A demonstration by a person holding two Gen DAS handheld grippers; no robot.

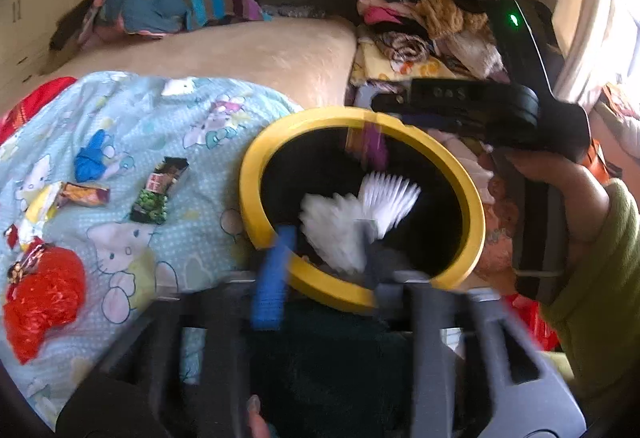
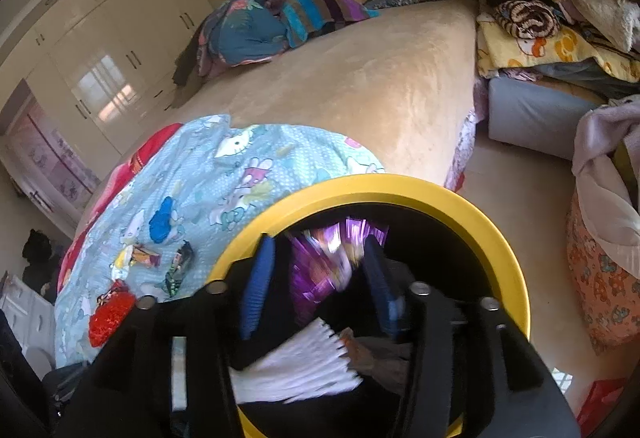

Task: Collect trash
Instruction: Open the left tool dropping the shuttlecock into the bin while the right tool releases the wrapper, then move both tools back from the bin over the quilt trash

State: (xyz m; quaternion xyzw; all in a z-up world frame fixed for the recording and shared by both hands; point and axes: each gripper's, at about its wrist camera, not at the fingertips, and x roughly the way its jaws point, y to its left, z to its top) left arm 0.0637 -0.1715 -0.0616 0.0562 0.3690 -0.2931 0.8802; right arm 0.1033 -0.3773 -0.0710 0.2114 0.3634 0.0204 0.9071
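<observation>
Trash split: some binned, some left on the bed. Left tongs [image 1: 320,250] and right tongs [image 2: 320,278] both sit over the yellow bin [image 1: 256,173], parted about halfway, gripping nothing. White paper [image 1: 348,234] is blurred just beyond the left tongs, purple wrapper [image 2: 328,258] between the right fingers without contact; both look like they're dropping in. Left of the tongs on the blue sheet [image 1: 152,117]: red bag [image 1: 44,302], green wrapper [image 1: 160,189], orange wrapper [image 1: 84,193], blue scrap [image 1: 92,157]. Roughly four pieces to go.
</observation>
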